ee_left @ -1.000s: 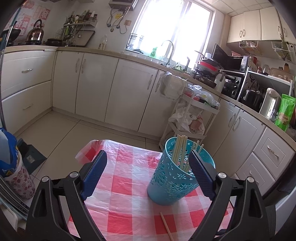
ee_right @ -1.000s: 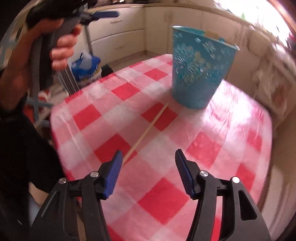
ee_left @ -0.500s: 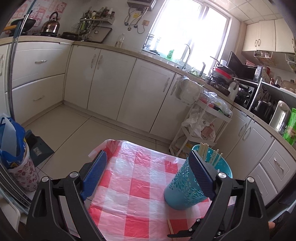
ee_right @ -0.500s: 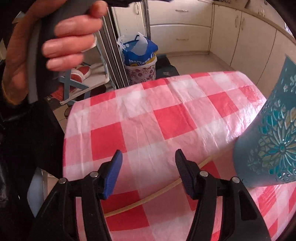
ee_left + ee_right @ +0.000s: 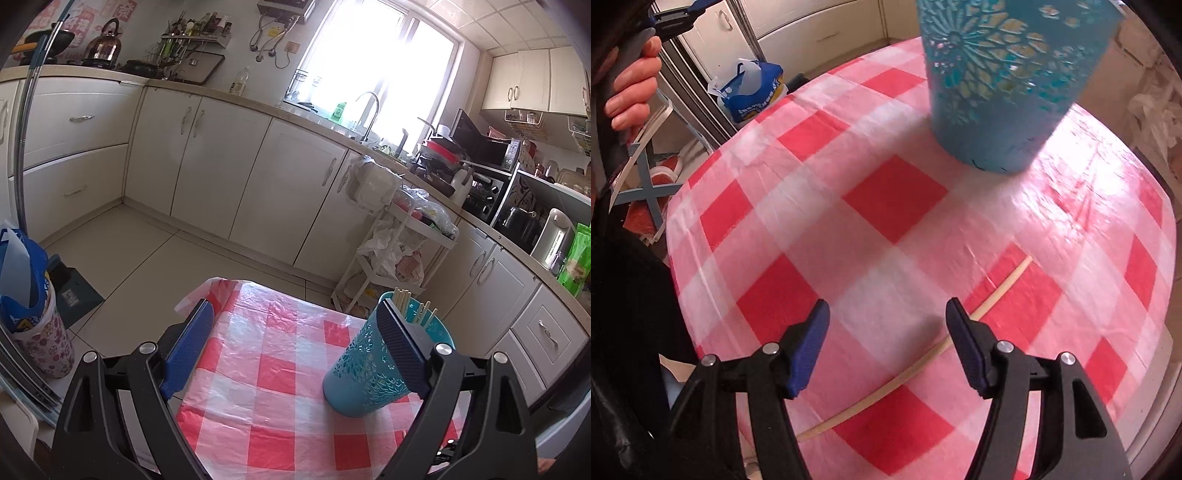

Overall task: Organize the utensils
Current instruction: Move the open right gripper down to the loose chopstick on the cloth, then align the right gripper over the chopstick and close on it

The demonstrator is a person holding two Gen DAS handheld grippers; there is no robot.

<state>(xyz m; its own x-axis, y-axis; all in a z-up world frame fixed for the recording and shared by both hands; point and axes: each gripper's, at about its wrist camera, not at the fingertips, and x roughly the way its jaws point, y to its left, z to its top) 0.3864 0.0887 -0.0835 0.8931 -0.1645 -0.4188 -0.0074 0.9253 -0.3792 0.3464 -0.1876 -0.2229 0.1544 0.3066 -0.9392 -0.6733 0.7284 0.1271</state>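
Left gripper (image 5: pixel 295 350): jaws spread wide, nothing between them. It hangs over the near edge of the checked tablecloth (image 5: pixel 280 373), aimed across the table; the teal holder (image 5: pixel 364 369) stands behind its right finger in the left wrist view, several chopsticks (image 5: pixel 400 301) already standing in it. In the right wrist view the person's hand (image 5: pixel 633 83) on this gripper's handle shows at far left.

Right gripper (image 5: pixel 886 332): tilted steeply down at the table, jaws opening, nothing gripped. One loose chopstick (image 5: pixel 997 291) lies flat on the cloth, running diagonally from lower left to upper right; it passes under the right finger, so most of it sits outside the gap.

Step in hand, as judged: pick up the last chopstick for the holder. To do it well, shift the gripper rightward until the stick crosses the middle of the gap, turn the wrist so the pads close across the stick, lower until the tips nearly touch the cloth, then close. Risk: thin stick rolling, or the plastic cloth getting pinched.
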